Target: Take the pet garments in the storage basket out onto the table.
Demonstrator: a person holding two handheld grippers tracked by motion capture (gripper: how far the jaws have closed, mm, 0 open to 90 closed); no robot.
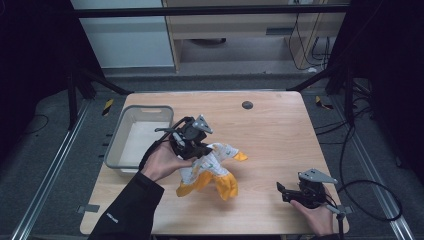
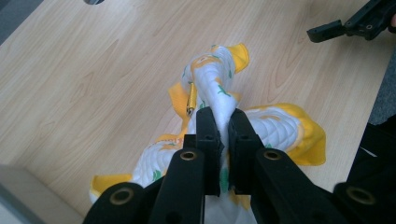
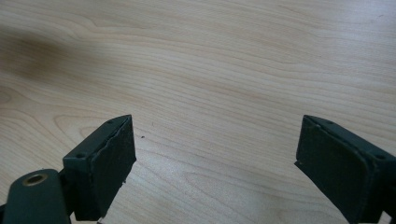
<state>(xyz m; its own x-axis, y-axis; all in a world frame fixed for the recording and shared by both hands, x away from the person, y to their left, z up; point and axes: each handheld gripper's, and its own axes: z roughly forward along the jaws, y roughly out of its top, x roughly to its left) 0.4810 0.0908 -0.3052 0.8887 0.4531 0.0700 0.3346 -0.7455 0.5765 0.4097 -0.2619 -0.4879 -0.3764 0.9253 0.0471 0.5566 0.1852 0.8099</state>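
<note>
Between my left gripper's black jaws I am pinching a fold of a quilted white cloth with a yellow border and small green and yellow prints, and the pads are pressing tight on it. Seen from above, my left gripper is sitting over the middle of the wooden table, with the cloth trailing from it toward my side, its yellow edges resting on the wood. Beyond the pinched fold, in the left gripper view, the cloth is bunching up into a ridge and a yellow corner is sticking out at the far end.

Near the table's front right edge I am holding my right gripper low over bare wood, well apart from the cloth. Its jaws are standing wide, with nothing between them, in the right gripper view.

Farther off, a grey plastic bin is sitting at the table's left edge, just beside my left hand. A small dark round disc is lying near the table's far edge.
</note>
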